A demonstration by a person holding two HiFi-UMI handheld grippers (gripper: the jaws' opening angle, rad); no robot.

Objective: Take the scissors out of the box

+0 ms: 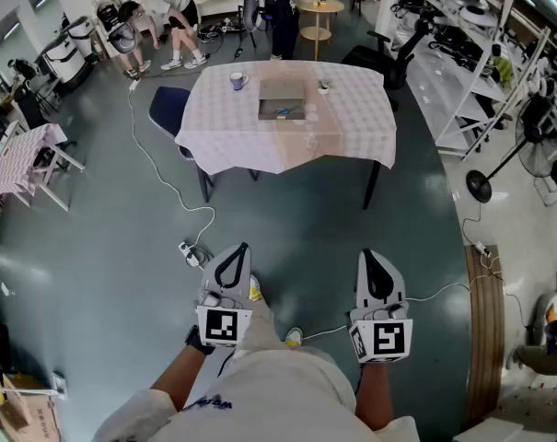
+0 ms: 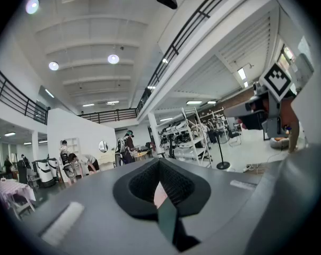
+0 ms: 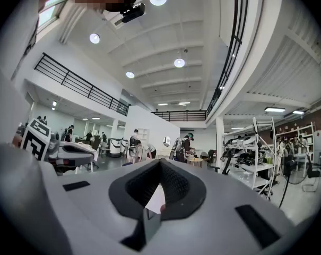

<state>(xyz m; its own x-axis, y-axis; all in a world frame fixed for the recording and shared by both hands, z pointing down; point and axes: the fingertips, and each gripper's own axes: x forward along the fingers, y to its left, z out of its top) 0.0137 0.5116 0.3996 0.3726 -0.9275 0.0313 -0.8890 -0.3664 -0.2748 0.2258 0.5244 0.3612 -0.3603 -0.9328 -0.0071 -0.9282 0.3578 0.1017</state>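
Far ahead in the head view stands a table with a pale checked cloth [image 1: 352,127]. An open grey box [image 1: 282,100] sits near its middle, and a small blue thing inside it looks like the scissors [image 1: 281,112]. My left gripper [image 1: 232,251] and right gripper [image 1: 377,258] are held low and level in front of my body, well short of the table, both shut with nothing in them. The left gripper view shows the left gripper [image 2: 159,161] with its jaws together. In the right gripper view the right gripper [image 3: 160,161] is likewise closed and empty.
A mug [image 1: 237,81] and a small item [image 1: 324,85] flank the box. A blue chair [image 1: 170,109] stands at the table's left. A power strip [image 1: 188,251] with a cable lies on the floor. Shelves [image 1: 499,72] and a fan [image 1: 481,187] line the right; people [image 1: 172,12] are at the back.
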